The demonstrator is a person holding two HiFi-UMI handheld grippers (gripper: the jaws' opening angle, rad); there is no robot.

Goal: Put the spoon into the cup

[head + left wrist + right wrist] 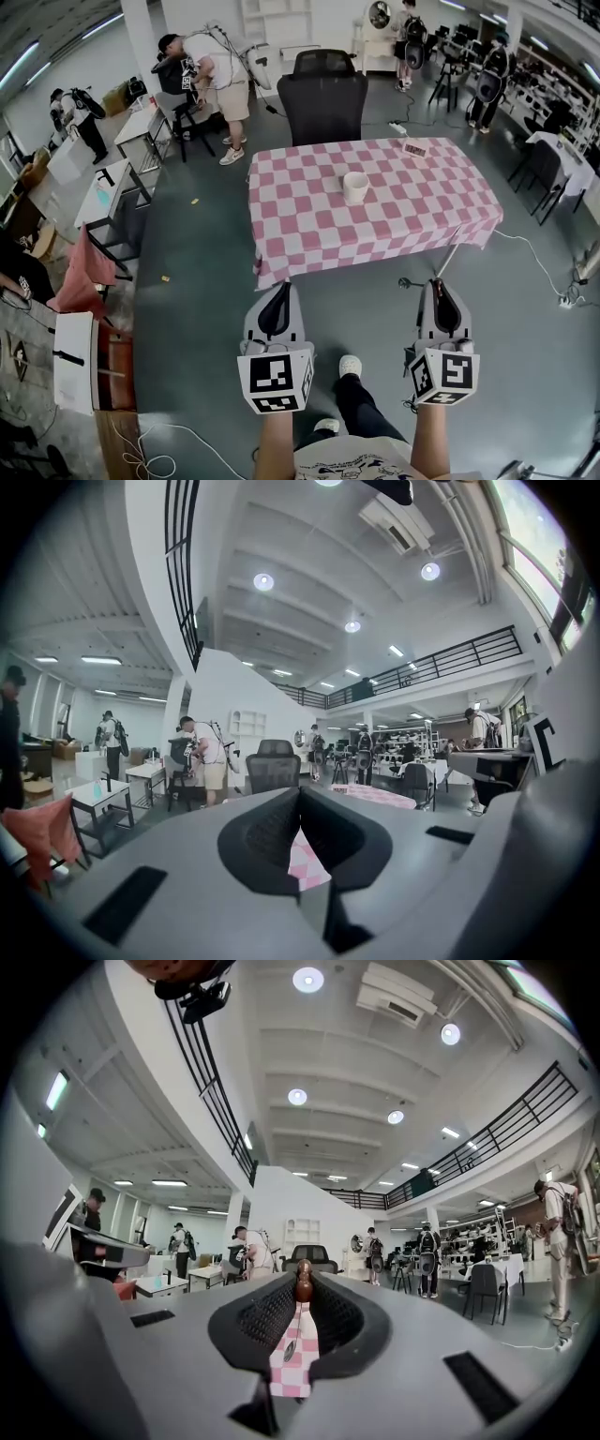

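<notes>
A white cup [355,186] stands near the middle of a table covered with a pink-and-white checked cloth [300,234], some way ahead of both grippers. My right gripper [437,281] [303,1279] is held level over the floor, short of the table. It is shut on a thin spoon [303,1283], whose brown end shows at the fingertips. In the head view the spoon [405,282] sticks out to the left. Beside it my left gripper [279,286] [300,794] has its fingertips together and nothing between them. The cup does not show in either gripper view.
A black office chair [323,98] stands behind the table, and a small marked card [413,148] lies at its far edge. White desks [108,192] and a pink cloth [80,277] are at the left. Cables and a power strip [566,302] lie on the floor at the right. People stand farther back.
</notes>
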